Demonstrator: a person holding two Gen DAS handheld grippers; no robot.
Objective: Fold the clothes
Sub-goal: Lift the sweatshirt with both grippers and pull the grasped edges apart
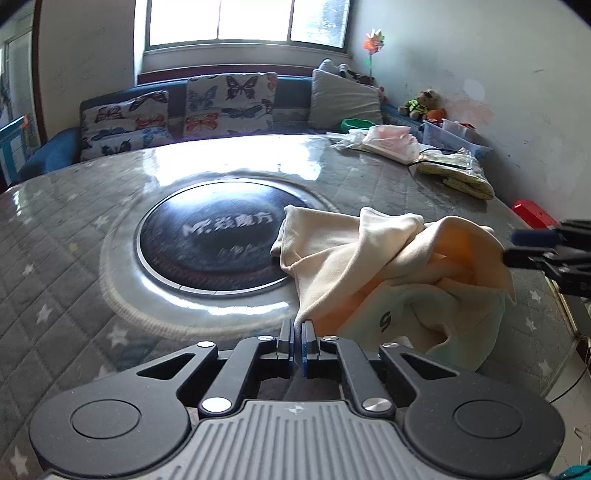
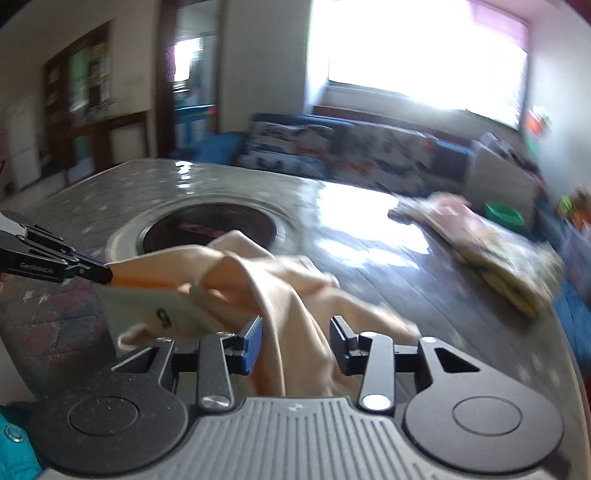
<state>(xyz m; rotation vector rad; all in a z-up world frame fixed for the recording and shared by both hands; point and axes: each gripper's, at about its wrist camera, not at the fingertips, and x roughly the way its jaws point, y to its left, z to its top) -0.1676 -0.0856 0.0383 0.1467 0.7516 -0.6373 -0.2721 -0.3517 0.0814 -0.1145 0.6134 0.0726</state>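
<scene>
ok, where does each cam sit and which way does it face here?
Left wrist: sits behind the left claw, shut on the cream garment; faces the window and sofa across the table. The right claw shows at right.
Right wrist: sits behind the open right claw, cloth between its fingers; the left claw shows at left.
Shared: garment, table, sofa, window.
</scene>
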